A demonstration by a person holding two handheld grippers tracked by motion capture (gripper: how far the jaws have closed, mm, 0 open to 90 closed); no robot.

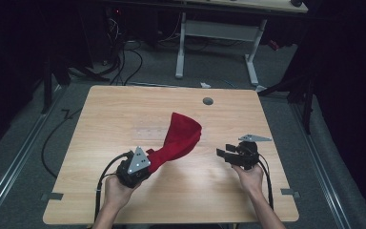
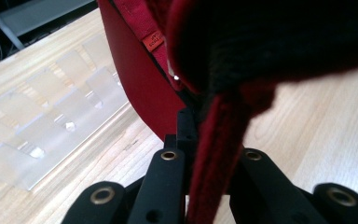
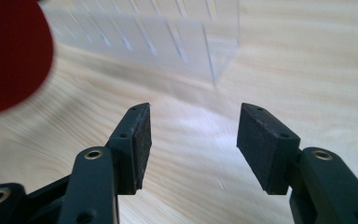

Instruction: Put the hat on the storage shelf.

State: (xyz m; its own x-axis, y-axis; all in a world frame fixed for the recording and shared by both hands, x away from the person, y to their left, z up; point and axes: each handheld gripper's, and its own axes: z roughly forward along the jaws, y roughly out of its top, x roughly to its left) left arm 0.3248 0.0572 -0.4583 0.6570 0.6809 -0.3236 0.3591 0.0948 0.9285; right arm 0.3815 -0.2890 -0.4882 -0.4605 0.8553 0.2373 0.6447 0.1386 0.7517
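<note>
Wood surface: pale grain, a grey round plug near its far edge.
Left claw: at the left of the high view, held in the left hand; its jaws are pressed together, pinching a fold of the cloth, as its own view shows.
Cloth: red, one end in the left claw, the rest rising up and away toward the middle of the surface; a small sewn label shows on it in the left gripper view.
Clear tray: a see-through ribbed piece lying on the surface beyond the claws, near the cloth.
Right claw: right of the cloth and apart from it, held in the right hand; jaws spread with nothing between them, only bare wood behind.
</note>
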